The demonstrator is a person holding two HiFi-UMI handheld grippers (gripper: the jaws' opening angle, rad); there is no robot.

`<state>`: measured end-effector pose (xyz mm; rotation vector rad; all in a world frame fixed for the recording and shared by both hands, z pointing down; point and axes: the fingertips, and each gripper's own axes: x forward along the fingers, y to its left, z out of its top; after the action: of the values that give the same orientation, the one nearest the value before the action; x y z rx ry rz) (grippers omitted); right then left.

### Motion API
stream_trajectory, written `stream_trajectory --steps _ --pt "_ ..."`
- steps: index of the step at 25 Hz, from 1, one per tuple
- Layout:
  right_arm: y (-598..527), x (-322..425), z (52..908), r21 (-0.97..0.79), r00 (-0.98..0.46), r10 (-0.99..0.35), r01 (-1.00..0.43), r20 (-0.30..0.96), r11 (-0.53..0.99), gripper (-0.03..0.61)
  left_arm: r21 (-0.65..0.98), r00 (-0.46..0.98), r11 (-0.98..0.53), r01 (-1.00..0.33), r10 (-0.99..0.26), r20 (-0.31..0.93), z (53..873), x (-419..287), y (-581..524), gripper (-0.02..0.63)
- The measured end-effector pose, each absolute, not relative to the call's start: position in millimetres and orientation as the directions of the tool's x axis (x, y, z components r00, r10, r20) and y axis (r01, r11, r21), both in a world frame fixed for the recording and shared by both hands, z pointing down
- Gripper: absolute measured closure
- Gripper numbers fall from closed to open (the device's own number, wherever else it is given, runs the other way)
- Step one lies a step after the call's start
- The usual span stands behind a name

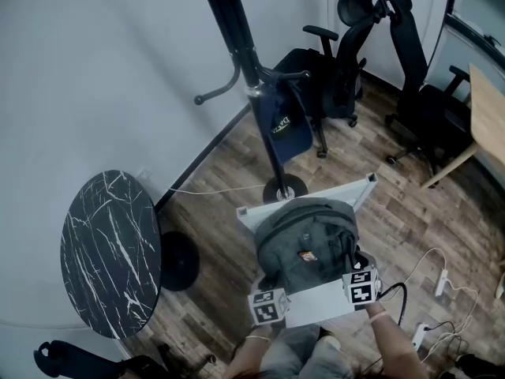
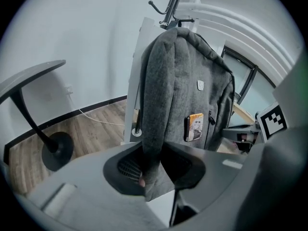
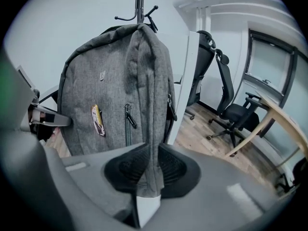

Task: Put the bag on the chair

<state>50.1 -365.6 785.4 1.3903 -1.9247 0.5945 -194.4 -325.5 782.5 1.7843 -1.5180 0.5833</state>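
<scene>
A grey backpack [image 1: 308, 243] stands upright on a white chair [image 1: 359, 192], its back towards the backrest. It fills the left gripper view [image 2: 187, 90] and the right gripper view [image 3: 115, 81], with a small picture badge on its front. My left gripper [image 1: 272, 289] is at the bag's lower left edge, and a grey fold lies between its dark pads [image 2: 153, 165], which touch it. My right gripper [image 1: 353, 268] is at the lower right edge, shut on a fold of the same fabric [image 3: 148, 170]. The white seat shows just below both jaws.
A black coat rack [image 1: 252, 77] with a blue bag [image 1: 284, 121] stands right behind the chair. A round black marble table [image 1: 110, 251] is at the left. Two black office chairs [image 1: 339, 61] and a wooden table [image 1: 489, 117] stand at the back right. Cables and power strips [image 1: 442, 283] lie at the right.
</scene>
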Motion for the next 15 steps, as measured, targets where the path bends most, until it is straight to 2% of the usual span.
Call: stream_trajectory --steps 8,10,15 --pt "-369 54 789 -0.064 -0.233 -0.624 -0.958 0.746 0.280 0.472 0.260 0.215 -0.024 -0.965 -0.638 0.739 782 -195 -321 0.489" --pt "-368 54 789 -0.076 -0.242 -0.620 -0.956 0.746 0.282 0.445 0.255 0.208 -0.019 -0.967 -0.636 0.743 780 -197 -318 0.486" --pt "-361 56 785 -0.081 -0.249 -0.624 -0.955 0.740 0.284 0.433 0.255 0.208 -0.017 -0.967 -0.633 0.745 775 -197 -307 0.477"
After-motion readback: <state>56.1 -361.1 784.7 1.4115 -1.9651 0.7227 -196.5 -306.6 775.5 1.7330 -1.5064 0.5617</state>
